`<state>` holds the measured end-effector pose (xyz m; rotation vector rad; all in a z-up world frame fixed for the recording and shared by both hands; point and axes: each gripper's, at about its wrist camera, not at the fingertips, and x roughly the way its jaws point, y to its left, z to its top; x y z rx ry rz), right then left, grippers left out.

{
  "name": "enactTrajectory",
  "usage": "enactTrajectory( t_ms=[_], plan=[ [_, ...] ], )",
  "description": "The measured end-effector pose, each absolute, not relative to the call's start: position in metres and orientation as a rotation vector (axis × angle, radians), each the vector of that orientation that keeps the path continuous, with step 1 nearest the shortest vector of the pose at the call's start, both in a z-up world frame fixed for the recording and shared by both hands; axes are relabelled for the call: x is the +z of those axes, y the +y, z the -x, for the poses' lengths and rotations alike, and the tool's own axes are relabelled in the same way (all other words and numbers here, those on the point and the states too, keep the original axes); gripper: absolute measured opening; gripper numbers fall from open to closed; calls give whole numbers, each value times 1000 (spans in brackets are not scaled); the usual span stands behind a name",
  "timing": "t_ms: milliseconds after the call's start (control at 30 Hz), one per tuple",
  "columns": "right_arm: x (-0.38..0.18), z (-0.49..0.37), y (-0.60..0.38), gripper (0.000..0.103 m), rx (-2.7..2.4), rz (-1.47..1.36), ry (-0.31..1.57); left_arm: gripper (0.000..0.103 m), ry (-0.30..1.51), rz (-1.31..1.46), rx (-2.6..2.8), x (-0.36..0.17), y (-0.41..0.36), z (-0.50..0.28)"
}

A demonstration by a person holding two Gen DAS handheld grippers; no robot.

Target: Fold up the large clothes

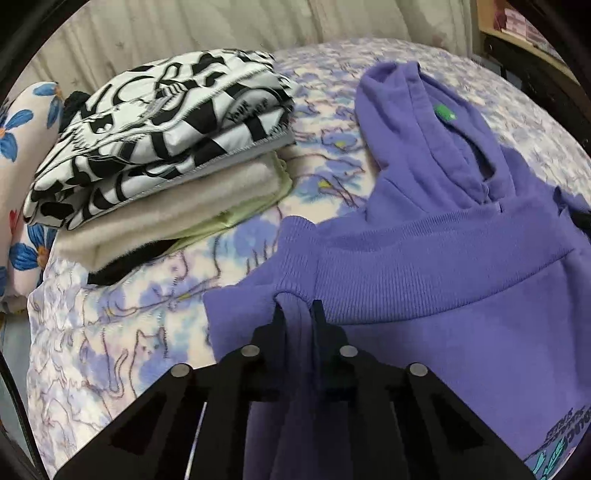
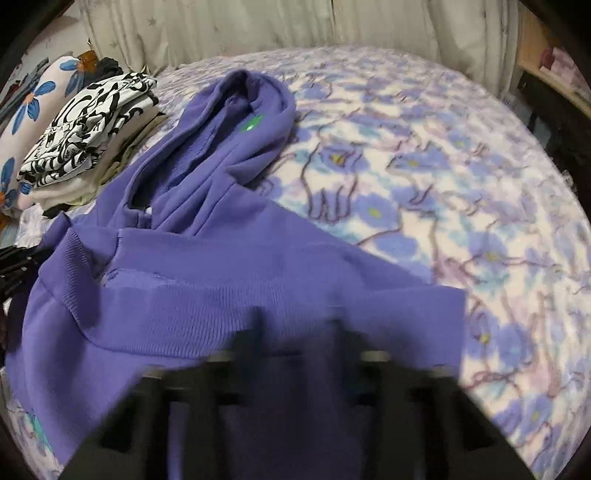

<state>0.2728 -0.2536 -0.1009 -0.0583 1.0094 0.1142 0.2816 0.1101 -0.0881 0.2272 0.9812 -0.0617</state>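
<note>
Left wrist view: your left gripper (image 1: 297, 314) is clamped down on a bunched fold of the purple hoodie (image 1: 424, 280), right at the ribbed band on the hoodie's left edge, with cloth squeezed between the two black fingers.
Right wrist view: pretty blurry near the bottom, but your right gripper (image 2: 299, 325) has its fingers pulled in close, with purple cloth between them at the ribbed band, so it looks pinched shut on the hoodie too.
Hoodie: spread on the bed, ribbed band doubled up toward the hood, so part of the body is already folded over on itself.
Hood: hood (image 1: 417, 122) lies flat beyond the band, pointing away from you, with a small green tag (image 1: 444, 112) showing inside the neck.
Print: some teal and dark graphic (image 1: 561, 450) peeks out at the lower right corner of the left view, too cut off to read.
Bed: bedspread (image 2: 443, 192) is a pale blue and purple floral with cat outlines.
Stack: folded pile to the left of the hoodie, well apart from it, with a black and white patterned piece (image 1: 155, 136) on top and a cream fleecy piece (image 1: 177, 214) under it.
Pillow: flowered pillow (image 1: 22, 147) with blue petals sits just past the stack at the far left.
Backdrop: pale curtain (image 2: 240, 33) hangs behind the bed.
</note>
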Motion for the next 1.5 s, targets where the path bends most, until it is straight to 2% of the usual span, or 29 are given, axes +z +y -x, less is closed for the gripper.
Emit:
enactTrajectory(
  t_ms=[367,533,667,733,800,900,1200,1333,1500],
  plan=[
    [-35,-235,-311,7,40,-261,779,8,864,-37,-102,-37,131,-276],
    [-75,-264,-329,8,10,-382,909,9,959,113,-108,-65,148,-301],
    [-107,-276,-335,13,-12,-422,1017,23,1022,164,-100,-91,157,-307],
    [-103,-273,-332,16,-2,-397,1015,32,1004,160,-99,-89,159,-303],
    [-96,-270,-326,31,15,-349,1006,44,990,121,-89,-84,159,-299],
    [-82,-264,-314,50,43,-243,964,50,968,47,-75,-78,158,-295],
    [-74,-267,-278,56,194,-44,972,50,883,-301,-108,-65,107,-283],
    [-81,-270,-270,56,202,28,988,50,858,-356,-132,-62,91,-283],
    [-101,-285,-266,56,208,46,1041,50,924,-385,-152,-79,81,-297]
  ],
)
